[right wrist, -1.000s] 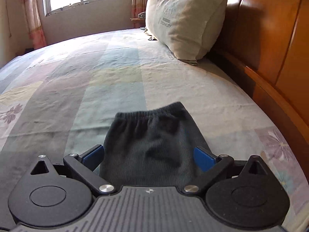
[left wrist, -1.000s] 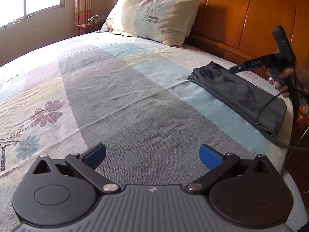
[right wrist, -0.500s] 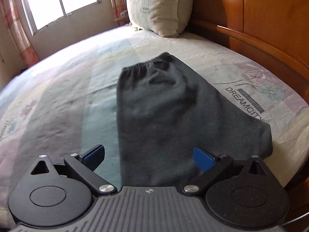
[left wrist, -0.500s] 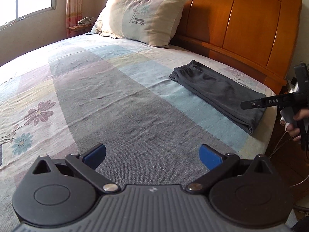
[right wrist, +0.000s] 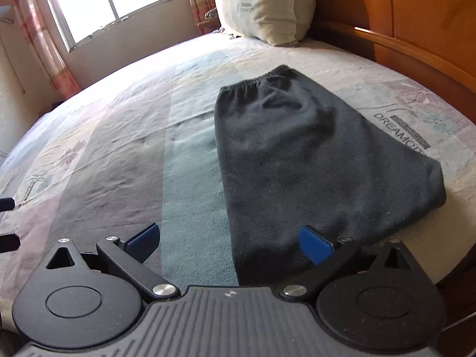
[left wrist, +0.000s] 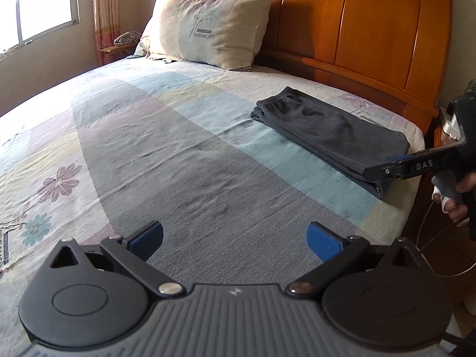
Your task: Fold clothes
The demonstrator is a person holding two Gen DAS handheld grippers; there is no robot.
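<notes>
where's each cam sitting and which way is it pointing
Left wrist: on the left gripper, low over the bed, facing the headboard; its open fingers show, plus the right gripper in the person's hand.
Right wrist: on the right gripper, above the folded dark trousers, facing the window; only its own open fingers show.
Shared: trousers, pillow, bed.

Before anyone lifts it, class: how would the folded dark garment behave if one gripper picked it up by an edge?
The garment looks like soft knit, so it would likely droop. Its stacked layers lie loose and would probably unfold. It should slide, not roll, on the bedsheet.
</notes>
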